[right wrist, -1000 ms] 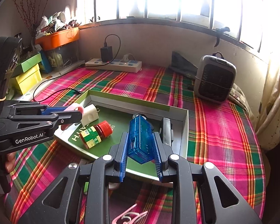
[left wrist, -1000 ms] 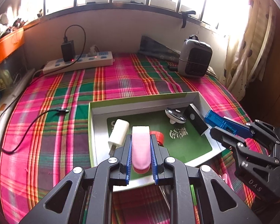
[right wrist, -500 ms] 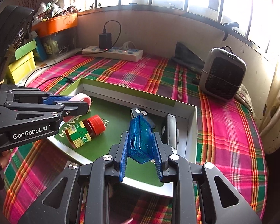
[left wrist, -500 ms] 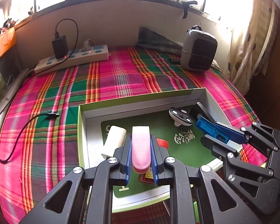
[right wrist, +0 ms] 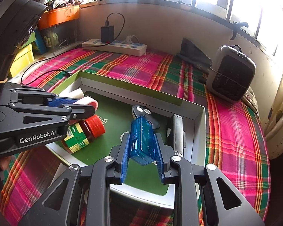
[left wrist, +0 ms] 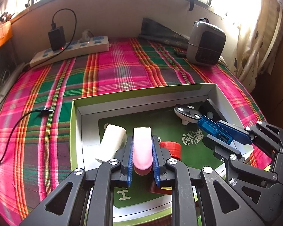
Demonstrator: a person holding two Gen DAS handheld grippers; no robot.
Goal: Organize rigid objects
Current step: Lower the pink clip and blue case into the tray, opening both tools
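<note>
Gripping a pale pink rounded object (left wrist: 142, 147) between its blue pads, the left gripper (left wrist: 142, 156) hangs over the near left part of an open box (left wrist: 141, 92) with a green outer rim and grey inner walls; the jaws are clenched tight on the pink piece, which sticks out forward past the fingertips; the right gripper (right wrist: 142, 146) is likewise clamped, on a translucent blue plastic case (right wrist: 141, 139) held upright between its pads above the box's near right part; both held things are over the box, not resting in it. Seen from the right wrist view, the left gripper's black side plate reads "GenRobot.AI" in white letters; the box floor is dark green with pale printed writing, of which a large "H" near the front edge and some Chinese characters toward the middle show, the rest being covered or too small to read. Inside the box lie a white rounded block (left wrist: 113, 138) at the left, a small jar with a red ribbed cap (right wrist: 84, 133) and a green and yellow label whose print cannot be read, a black and white oval piece with round white dots (left wrist: 186, 112) toward the far right, and a dark flat item (right wrist: 176, 130) leaning along the right wall. The box sits on a pink, green and orange plaid cloth (left wrist: 122, 69); behind it a white power strip (left wrist: 69, 49) carries a black adapter (left wrist: 55, 37), and a small grey heater (right wrist: 231, 73) stands at the far right.
</note>
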